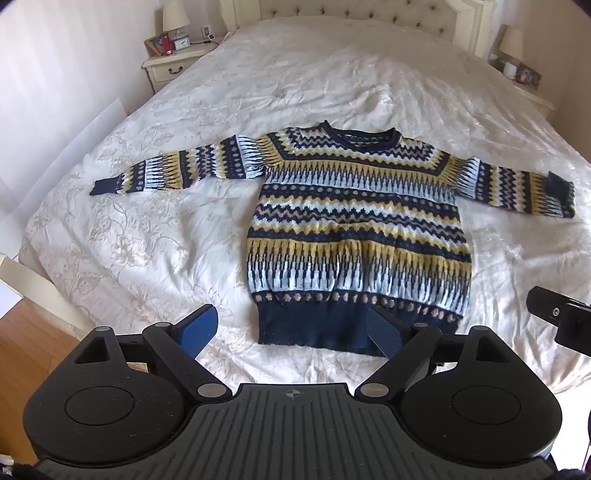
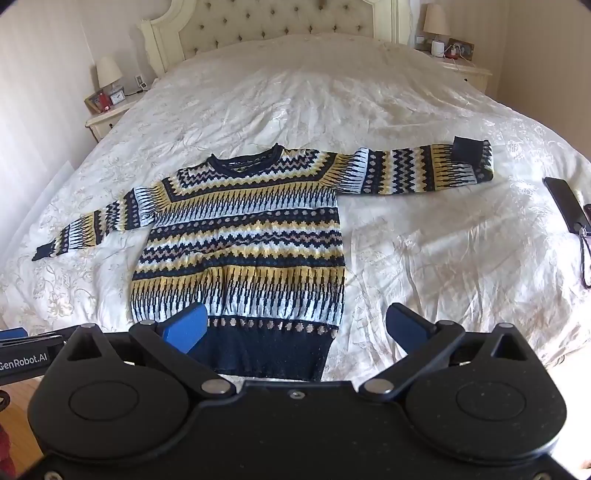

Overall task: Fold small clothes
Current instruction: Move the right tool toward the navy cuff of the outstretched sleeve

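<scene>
A knitted sweater (image 1: 354, 221) in navy, yellow and pale blue stripes lies flat and face up on the white bedspread, both sleeves spread out sideways. It also shows in the right wrist view (image 2: 243, 243). My left gripper (image 1: 291, 330) is open and empty, held above the navy hem near the bed's foot. My right gripper (image 2: 295, 326) is open and empty, over the hem's right corner. The right sleeve cuff (image 2: 467, 149) is folded back on itself.
The bed (image 1: 147, 229) has a tufted headboard (image 2: 280, 22). Nightstands with lamps stand at both sides (image 1: 173, 62) (image 2: 461, 70). A dark phone with a strap (image 2: 565, 206) lies on the bedspread at the right. Wooden floor (image 1: 26, 343) shows at the lower left.
</scene>
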The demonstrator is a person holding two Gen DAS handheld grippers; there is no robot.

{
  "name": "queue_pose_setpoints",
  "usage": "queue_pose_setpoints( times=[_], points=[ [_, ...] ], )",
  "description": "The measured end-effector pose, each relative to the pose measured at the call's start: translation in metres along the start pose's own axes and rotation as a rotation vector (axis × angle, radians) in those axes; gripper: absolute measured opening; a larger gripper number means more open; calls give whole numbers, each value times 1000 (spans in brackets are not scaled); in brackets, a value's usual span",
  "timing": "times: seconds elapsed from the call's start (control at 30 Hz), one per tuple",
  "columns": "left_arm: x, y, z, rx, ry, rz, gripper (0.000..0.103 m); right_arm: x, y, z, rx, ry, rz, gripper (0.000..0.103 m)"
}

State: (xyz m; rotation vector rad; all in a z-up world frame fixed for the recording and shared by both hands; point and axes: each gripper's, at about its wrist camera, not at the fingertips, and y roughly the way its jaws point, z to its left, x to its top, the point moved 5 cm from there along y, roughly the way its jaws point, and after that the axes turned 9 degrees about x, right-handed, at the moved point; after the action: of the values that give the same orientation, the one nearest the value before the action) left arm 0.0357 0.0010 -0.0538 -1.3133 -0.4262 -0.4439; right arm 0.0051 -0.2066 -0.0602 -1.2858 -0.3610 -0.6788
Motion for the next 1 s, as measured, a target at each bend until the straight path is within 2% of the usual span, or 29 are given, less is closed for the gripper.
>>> queue_pose_setpoints(
  times=[0.6, 1.0],
  points=[
    [11, 17, 3, 14, 8, 37, 88, 7, 22, 0, -9, 12, 60, 102],
    [28, 42, 5, 15, 11, 89, 88, 19, 46, 4, -29, 8, 116, 102]
  ],
)
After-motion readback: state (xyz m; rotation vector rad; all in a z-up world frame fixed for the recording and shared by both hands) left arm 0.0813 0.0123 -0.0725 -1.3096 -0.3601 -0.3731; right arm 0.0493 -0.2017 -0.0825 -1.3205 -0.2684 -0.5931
